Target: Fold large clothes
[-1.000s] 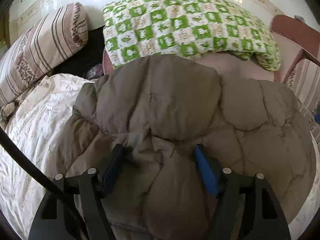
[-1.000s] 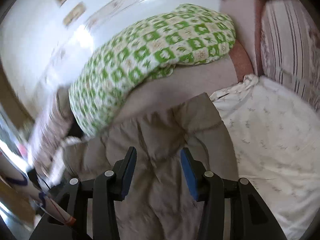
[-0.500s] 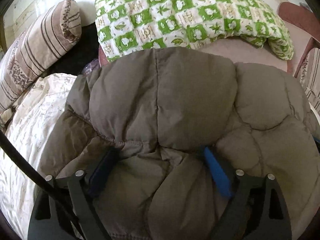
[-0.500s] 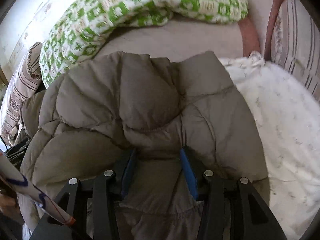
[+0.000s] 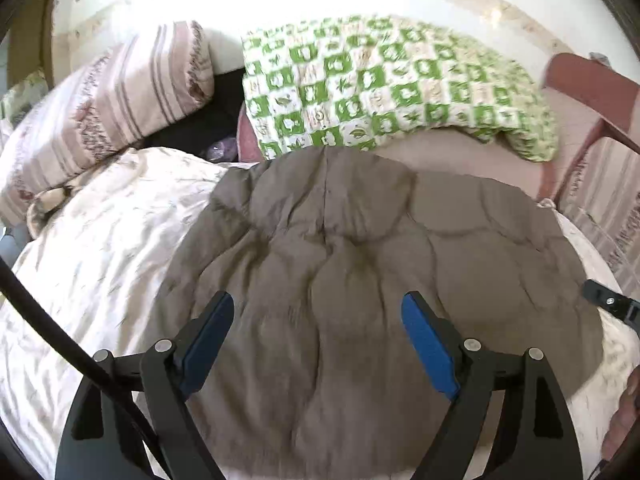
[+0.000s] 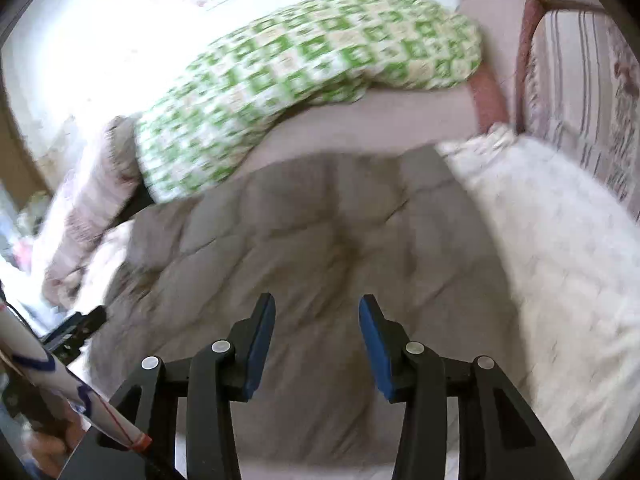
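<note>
The folded quilted coat (image 5: 360,280) lies on the bed (image 5: 100,260). Left gripper (image 5: 318,320): closing, nothing pinched. Right gripper (image 6: 317,320): parted, empty. The near edge should be regripped evenly at both corners.

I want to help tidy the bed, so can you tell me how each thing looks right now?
Brown puffy coat: lying folded on the bed, not held.
Left gripper: closing, nothing pinched, above the coat.
Right gripper: open, nothing pinched.
Green checked blanket: bunched behind the coat.
Striped pillow: propped at the back left.
White quilt: spread out, wrinkled.
</note>
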Demonstrator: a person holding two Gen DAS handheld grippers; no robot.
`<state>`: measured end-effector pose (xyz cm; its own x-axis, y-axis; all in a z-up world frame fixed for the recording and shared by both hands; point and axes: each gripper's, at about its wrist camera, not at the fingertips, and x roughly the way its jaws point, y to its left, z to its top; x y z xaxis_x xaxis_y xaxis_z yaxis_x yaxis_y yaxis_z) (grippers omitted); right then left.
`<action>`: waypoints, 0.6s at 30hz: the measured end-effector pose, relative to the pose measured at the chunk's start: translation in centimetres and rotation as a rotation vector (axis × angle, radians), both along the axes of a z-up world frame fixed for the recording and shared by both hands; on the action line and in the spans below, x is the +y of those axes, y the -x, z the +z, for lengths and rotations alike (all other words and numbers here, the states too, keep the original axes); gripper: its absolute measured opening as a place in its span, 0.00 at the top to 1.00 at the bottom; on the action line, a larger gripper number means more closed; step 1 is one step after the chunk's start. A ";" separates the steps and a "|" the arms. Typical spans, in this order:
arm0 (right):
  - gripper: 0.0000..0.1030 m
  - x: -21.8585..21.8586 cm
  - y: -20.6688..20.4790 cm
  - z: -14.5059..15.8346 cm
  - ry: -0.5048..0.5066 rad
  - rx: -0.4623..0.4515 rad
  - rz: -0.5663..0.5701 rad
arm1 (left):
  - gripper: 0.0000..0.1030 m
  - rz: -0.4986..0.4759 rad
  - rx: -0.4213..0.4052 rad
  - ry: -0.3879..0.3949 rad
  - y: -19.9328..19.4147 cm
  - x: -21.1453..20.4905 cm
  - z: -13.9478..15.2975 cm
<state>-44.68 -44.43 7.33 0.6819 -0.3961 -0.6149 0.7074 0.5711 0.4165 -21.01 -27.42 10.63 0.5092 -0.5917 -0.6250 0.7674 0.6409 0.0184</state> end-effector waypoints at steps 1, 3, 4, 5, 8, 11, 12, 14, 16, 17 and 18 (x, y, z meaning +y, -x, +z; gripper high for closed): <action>0.54 1.0 0.0 0.0 0.002 0.000 -0.001 | 0.17 0.008 -0.009 -0.003 0.8 1.0 0.0; 0.54 3.3 -0.3 -0.2 0.024 0.017 -0.011 | 0.17 0.041 -0.015 -0.015 1.9 2.9 -0.3; 0.54 3.9 -0.4 -0.3 0.026 0.018 -0.011 | 0.17 0.051 -0.010 -0.011 1.9 3.3 -0.5; 0.54 4.5 -0.6 -0.5 0.027 0.016 -0.015 | 0.17 0.065 -0.001 -0.005 1.9 3.9 -0.7; 0.54 4.7 -2.2 -0.8 0.054 0.032 -0.013 | 0.17 0.094 -0.005 0.000 1.2 4.6 -1.4; 0.54 4.0 -3.5 -2.0 0.089 0.080 -0.020 | 0.17 0.131 0.006 -0.009 -0.6 4.1 -2.9; 0.54 3.6 -4.1 -2.6 0.090 0.101 -0.017 | 0.17 0.138 0.028 -0.017 -1.2 3.9 -3.6; 0.53 2.8 -5.0 -3.4 0.087 0.131 -0.017 | 0.17 0.144 0.076 -0.054 -2.8 2.9 -5.1; 0.52 1.9 -6.0 -4.4 0.053 0.153 -0.005 | 0.13 0.147 0.054 -0.074 -3.1 2.4 -5.8; 0.51 1.7 -6.5 -5.0 0.041 0.173 0.003 | 0.13 0.146 0.040 -0.097 -3.1 2.0 -6.0; 0.51 1.5 -6.9 -5.5 0.040 0.192 0.011 | 0.11 0.147 0.026 -0.123 -3.0 1.6 -6.2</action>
